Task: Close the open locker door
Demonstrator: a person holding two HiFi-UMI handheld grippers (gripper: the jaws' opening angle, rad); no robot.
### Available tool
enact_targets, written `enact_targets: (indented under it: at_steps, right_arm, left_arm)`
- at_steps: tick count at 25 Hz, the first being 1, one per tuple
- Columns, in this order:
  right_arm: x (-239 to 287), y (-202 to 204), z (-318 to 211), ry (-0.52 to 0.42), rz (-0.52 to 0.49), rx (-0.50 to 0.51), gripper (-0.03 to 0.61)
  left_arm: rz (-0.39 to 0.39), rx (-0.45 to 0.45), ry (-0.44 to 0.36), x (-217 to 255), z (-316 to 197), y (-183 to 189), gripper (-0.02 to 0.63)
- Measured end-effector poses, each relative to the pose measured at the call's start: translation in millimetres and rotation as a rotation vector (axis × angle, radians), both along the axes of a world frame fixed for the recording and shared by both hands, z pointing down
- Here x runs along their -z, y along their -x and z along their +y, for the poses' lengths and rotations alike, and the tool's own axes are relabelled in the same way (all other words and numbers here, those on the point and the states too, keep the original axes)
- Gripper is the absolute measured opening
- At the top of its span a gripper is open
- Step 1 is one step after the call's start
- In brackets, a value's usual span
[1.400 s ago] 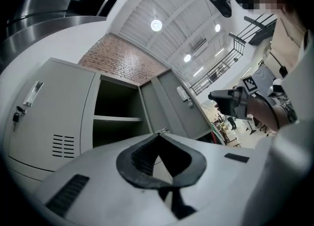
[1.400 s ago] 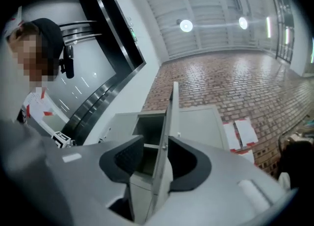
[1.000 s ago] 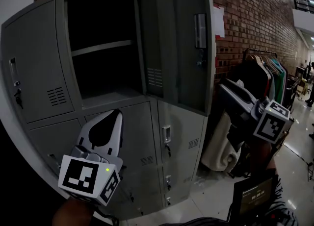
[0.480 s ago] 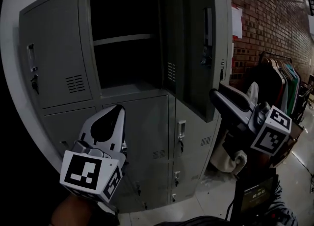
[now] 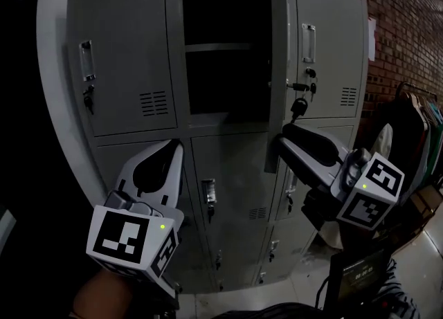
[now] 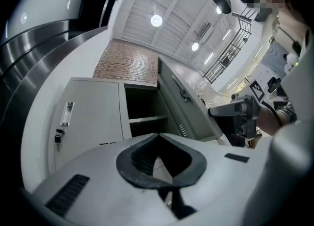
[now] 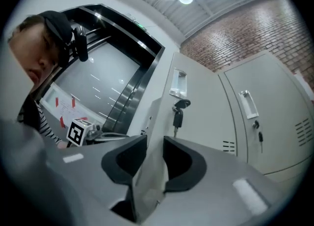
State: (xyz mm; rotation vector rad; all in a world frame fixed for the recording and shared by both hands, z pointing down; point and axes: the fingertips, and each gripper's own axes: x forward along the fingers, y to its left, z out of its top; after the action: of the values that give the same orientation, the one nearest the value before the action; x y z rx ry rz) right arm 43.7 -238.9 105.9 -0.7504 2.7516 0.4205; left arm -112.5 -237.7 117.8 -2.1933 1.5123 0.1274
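Nearest us, low on the left, our left gripper hung idle, its jaws pressed together on nothing. Just beyond, on the right, our right gripper was clamped on the lower part of the locker door at its free edge; its own view showed the thin sheet running between both pads. The door stood out toward us, nearly edge-on, in front of the dark upper middle compartment, with a key hanging on its outer face. We judged it light, stiff sheet metal, smooth enough to slip in a pinch. That free edge, far from the hinge, gave the best leverage. A gentle swing seemed wise, lest it bang.
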Motion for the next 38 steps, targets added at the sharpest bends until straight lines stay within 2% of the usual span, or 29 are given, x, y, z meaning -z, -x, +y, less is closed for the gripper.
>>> enact_targets:
  at_steps: [6,11,15,24,29,33,38]
  right_arm:
    - [-11,68,-34,-0.057,0.060,-0.001,0.087]
    - [-17,83,-52,-0.033,0.078,0.008,0.077]
    - [-22,96,-93,-0.018,0.112,-0.054,0.069]
    - [-27,98,-166,0.017,0.208,-0.190,0.069]
    - [-33,98,-194,0.068,0.262,-0.252,0.070]
    - [-33,95,-204,0.080,0.277,-0.305,0.048]
    - [-34,97,-202,0.062,0.270,-0.322,0.071]
  left_arm:
    - [0.024,0.054,-0.008,-2,-17,53,0.004]
    - [0.032,0.098,-0.007,0,-11,64,0.004]
    - [0.048,0.113,0.006,2,-26,78,0.003]
    - [0.085,0.097,0.058,13,-54,65,0.003]
    - [0.107,0.099,0.092,16,-56,61,0.004]
    - [0.111,0.115,0.082,20,-48,62,0.003]
    - [0.129,0.140,0.112,4,-41,67,0.004]
